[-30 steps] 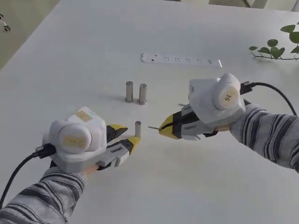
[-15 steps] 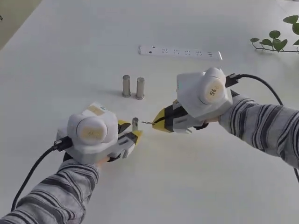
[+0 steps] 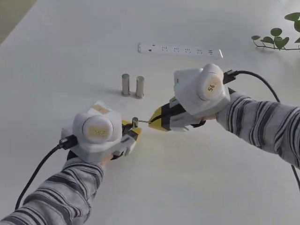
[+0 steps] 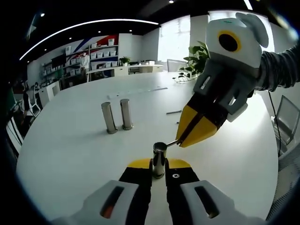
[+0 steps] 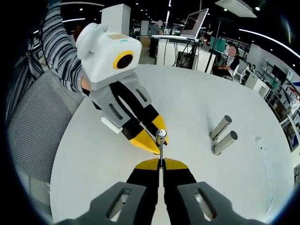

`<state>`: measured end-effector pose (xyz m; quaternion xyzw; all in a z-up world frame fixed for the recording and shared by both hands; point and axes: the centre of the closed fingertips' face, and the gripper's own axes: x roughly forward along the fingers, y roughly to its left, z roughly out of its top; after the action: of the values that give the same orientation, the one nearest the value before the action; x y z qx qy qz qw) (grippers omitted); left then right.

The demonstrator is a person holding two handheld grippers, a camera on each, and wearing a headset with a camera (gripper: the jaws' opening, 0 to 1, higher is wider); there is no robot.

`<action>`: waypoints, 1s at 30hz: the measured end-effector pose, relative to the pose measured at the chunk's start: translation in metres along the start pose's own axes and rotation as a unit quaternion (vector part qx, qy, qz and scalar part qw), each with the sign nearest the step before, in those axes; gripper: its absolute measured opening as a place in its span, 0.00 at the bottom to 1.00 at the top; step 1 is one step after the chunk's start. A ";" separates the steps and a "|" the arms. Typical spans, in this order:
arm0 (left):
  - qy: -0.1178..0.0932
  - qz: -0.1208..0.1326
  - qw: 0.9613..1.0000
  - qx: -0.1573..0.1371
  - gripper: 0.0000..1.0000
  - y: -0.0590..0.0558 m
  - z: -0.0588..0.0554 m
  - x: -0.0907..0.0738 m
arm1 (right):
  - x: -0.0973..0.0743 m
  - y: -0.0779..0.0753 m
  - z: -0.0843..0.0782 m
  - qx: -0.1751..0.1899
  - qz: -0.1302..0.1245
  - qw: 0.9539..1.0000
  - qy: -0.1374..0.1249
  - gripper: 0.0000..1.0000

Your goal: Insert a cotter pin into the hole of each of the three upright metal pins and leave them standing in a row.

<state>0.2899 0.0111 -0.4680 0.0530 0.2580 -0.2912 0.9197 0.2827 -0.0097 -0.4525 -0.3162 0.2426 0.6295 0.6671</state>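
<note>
Head view, stock on white table (image 3: 56,70):

1. Left gripper (image 3: 131,130), lower left of centre. Its jaws are clamped on one upright metal pin (image 3: 135,123), which stands on the table between the yellow tips. The left gripper view shows the tips gripping the lower part of this pin, with its top free above them.

2. Right gripper (image 3: 154,123), just right of centre. Its jaws are pressed together on a thin cotter pin (image 3: 143,121), which juts from the tips leftward in the frame. In the left gripper view the free end meets the upright metal pin just under its top. Whether it has entered the hole cannot be told. The right gripper view has the cotter pin running straight up from the closed tips to the pin's head.

3. Two other metal pins (image 3: 132,86), above centre. Both are upright, standing side by side and close together, well apart from both grippers.

4. Power strip (image 3: 180,49), upper centre. It is white and lies flat beyond the two other metal pins.

5. Plant (image 3: 280,40), upper right corner, at the table's edge.

6. Striped sleeves (image 3: 262,126) behind each gripper, with a black cable (image 3: 37,173) trailing from each.
</note>
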 end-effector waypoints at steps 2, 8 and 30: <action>0.000 0.000 1.000 0.002 0.06 0.000 0.000 0.000 | 0.000 0.001 0.001 -0.002 0.001 1.000 0.001 0.00; 0.000 -0.002 1.000 0.008 0.06 0.000 -0.001 0.001 | 0.002 0.001 0.003 -0.010 0.000 1.000 0.004 0.00; -0.012 -0.004 1.000 0.007 0.05 0.000 -0.001 0.002 | 0.007 0.000 0.011 -0.042 0.004 0.999 0.018 0.00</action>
<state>0.2911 0.0102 -0.4699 0.0546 0.2453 -0.2976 0.9210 0.2824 0.0031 -0.4508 -0.3544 0.2290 0.6360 0.6461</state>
